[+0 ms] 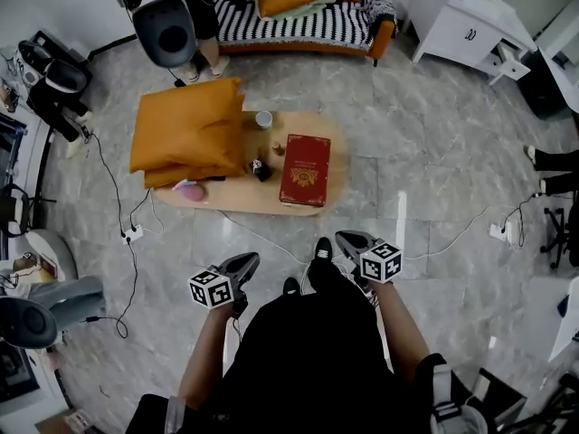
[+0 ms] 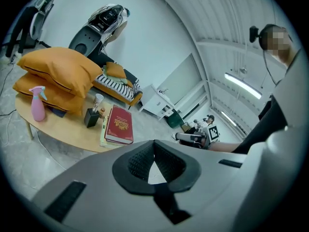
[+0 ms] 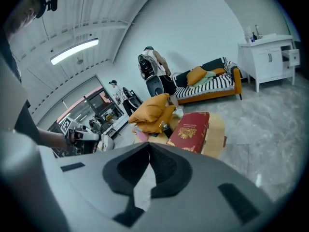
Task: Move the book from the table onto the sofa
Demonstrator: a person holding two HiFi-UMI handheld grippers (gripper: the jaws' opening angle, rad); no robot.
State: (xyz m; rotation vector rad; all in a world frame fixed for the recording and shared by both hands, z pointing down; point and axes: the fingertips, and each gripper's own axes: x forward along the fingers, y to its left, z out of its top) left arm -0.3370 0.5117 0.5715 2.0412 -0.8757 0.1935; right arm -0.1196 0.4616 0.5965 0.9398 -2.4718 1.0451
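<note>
Clearly neither tool holds anything yet: the left gripper (image 1: 242, 264) and right gripper (image 1: 351, 242) are both clenched on nothing, held low in front of the person and short of the table (image 1: 258, 199), so the approach seems barely begun. The red book (image 1: 305, 169) lies flat at the table's near right edge, beside stacked orange cushions (image 1: 188, 132), reachable from this side. Only the head view shows both grippers with the sofa (image 1: 298, 27) beyond the table. The left gripper view adds an upright pink spray bottle (image 2: 37, 105) and something paler under the book.
</note>
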